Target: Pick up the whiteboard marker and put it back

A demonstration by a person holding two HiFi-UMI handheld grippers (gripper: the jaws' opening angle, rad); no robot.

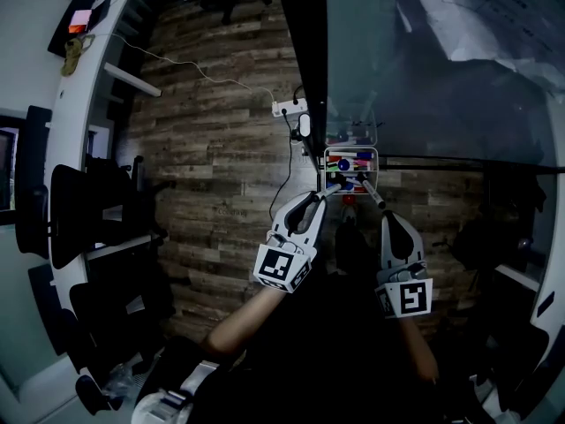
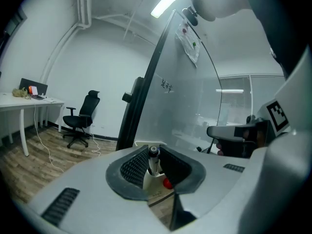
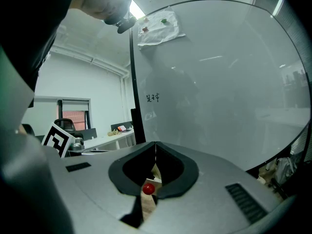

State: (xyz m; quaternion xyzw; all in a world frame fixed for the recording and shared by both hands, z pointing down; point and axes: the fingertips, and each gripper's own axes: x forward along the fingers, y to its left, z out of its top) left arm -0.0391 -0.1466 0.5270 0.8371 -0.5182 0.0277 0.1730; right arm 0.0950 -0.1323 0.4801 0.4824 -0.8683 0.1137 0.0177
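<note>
My left gripper (image 2: 153,150) is shut on a whiteboard marker (image 2: 154,165); the marker stands upright between the ribbed pads, with a white barrel and its dark end on top. In the head view the left gripper (image 1: 328,193) reaches toward a clear marker tray (image 1: 374,154) on the whiteboard's lower edge, with several coloured markers in it. My right gripper (image 3: 155,148) is shut with its tips touching and nothing between them. In the head view the right gripper (image 1: 376,196) hangs just right of the left one, below the tray. A small red object (image 3: 148,188) shows under both jaws.
The whiteboard (image 3: 219,82) fills the right side, with a taped paper (image 3: 158,28) near its top. A black office chair (image 2: 80,118) and a white desk (image 2: 29,101) stand to the left. A power strip (image 1: 290,107) with a cable lies on the wooden floor.
</note>
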